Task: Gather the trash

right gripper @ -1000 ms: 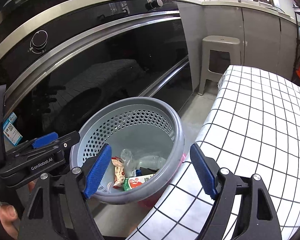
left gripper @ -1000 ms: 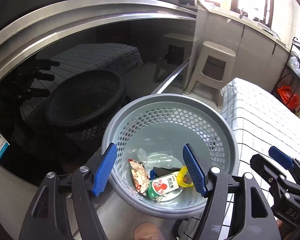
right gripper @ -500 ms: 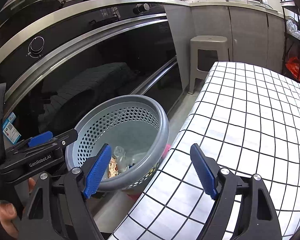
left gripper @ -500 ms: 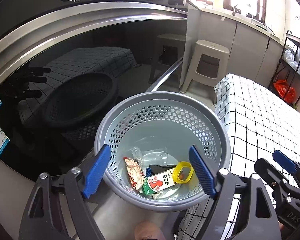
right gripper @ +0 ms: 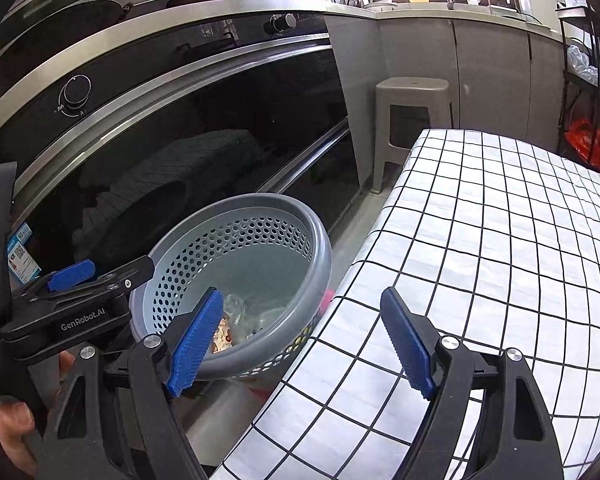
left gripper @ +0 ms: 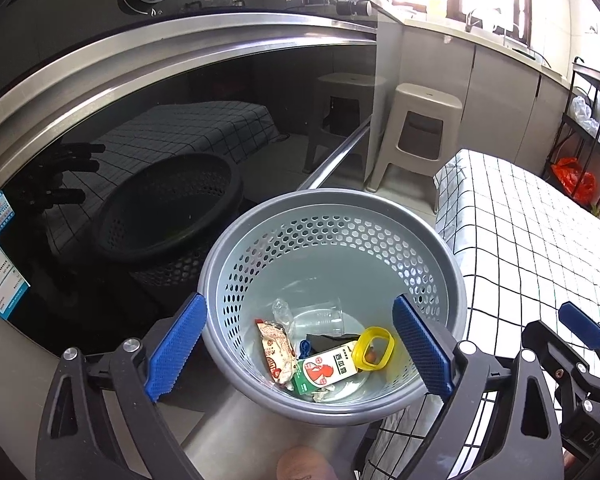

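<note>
Left gripper point(left gripper: 300, 350) jaws opening wider over the basket point(left gripper: 332, 216), empty; we see right gripper point(right gripper: 302, 344) open, empty; trash half-hidden.

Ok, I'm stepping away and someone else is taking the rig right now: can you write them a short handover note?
Left gripper: over the grey basket, fingers opening, nothing between them.
Right gripper: open, empty, over the near edge of the checked tablecloth.
Trash: the yellow ring, green and white carton, snack wrapper and clear plastic cup lie at the bottom of the basket, which stands on the floor between the oven front and the table.
Done: those pieces are binned.
Left: no trash shows on the visible part of the cloth; check the rest of the table and floor, which are out of view.
</note>
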Available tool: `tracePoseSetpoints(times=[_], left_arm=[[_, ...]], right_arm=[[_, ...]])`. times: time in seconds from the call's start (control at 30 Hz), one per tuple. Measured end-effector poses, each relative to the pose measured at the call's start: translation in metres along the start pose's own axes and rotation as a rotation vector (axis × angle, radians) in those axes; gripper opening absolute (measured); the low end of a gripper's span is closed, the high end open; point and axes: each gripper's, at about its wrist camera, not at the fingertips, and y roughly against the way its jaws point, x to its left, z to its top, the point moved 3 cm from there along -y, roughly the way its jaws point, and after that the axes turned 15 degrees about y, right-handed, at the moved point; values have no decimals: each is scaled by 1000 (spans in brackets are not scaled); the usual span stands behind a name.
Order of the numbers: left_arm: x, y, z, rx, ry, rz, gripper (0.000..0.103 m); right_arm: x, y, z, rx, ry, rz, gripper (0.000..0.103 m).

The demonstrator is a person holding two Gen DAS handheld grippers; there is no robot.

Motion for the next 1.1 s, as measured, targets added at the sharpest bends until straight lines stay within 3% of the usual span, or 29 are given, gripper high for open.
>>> tracePoseSetpoints(times=[1.1], left_arm=[[4, 1, 3, -4, 8, -5, 96]], right_arm=[[4, 14, 1, -25, 16, -16, 77]])
